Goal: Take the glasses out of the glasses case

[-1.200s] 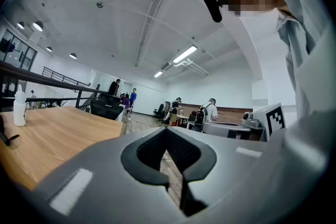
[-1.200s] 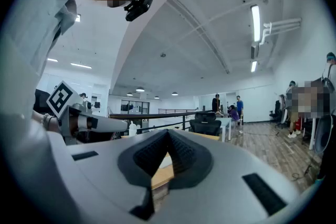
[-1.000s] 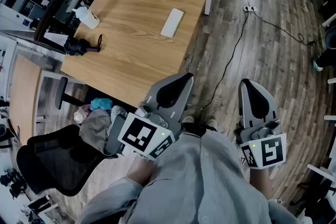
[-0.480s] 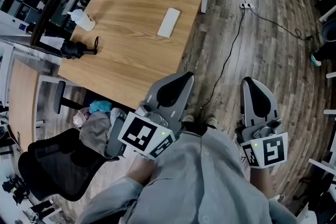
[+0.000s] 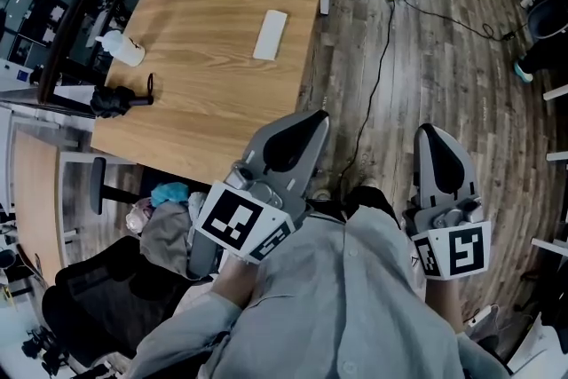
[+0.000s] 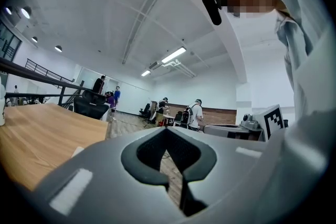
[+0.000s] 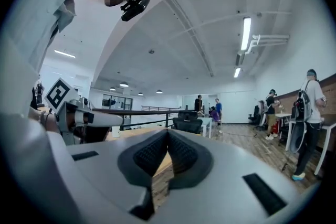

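1. The floor (image 5: 444,58) is dark, worn wooden planks and fills the right half of the head view. A thin black cable (image 5: 383,40) trails across it.
2. The table (image 5: 177,93) is a pale rectangle with a smooth wood-grain top, filling the upper left.
3. Our grey cloth shirt (image 5: 355,306) fills the lower middle. We hold both forearms close to the body, pointing level toward the top of the frame.
4. A black mesh office chair (image 5: 98,306) sits at the lower left.
5. The left gripper (image 5: 306,124) is grey moulded plastic tapering to a rounded nose, with dark pads. In the frame it overlaps the table's lower right corner. Its jaws meet tip to tip with nothing between them. A marker cube (image 5: 241,222) sits at its rear.
6. The right gripper (image 5: 435,142), of the same shape and with ribbed pads, hangs over the floor at the lower right. Its jaws are pressed together and empty.
7. The glasses case (image 5: 271,35) is white, flat and oblong. It lies on the table in the upper middle of the frame, well apart from both grippers.
8. A small white bottle (image 5: 122,49) stands near the table's left edge.
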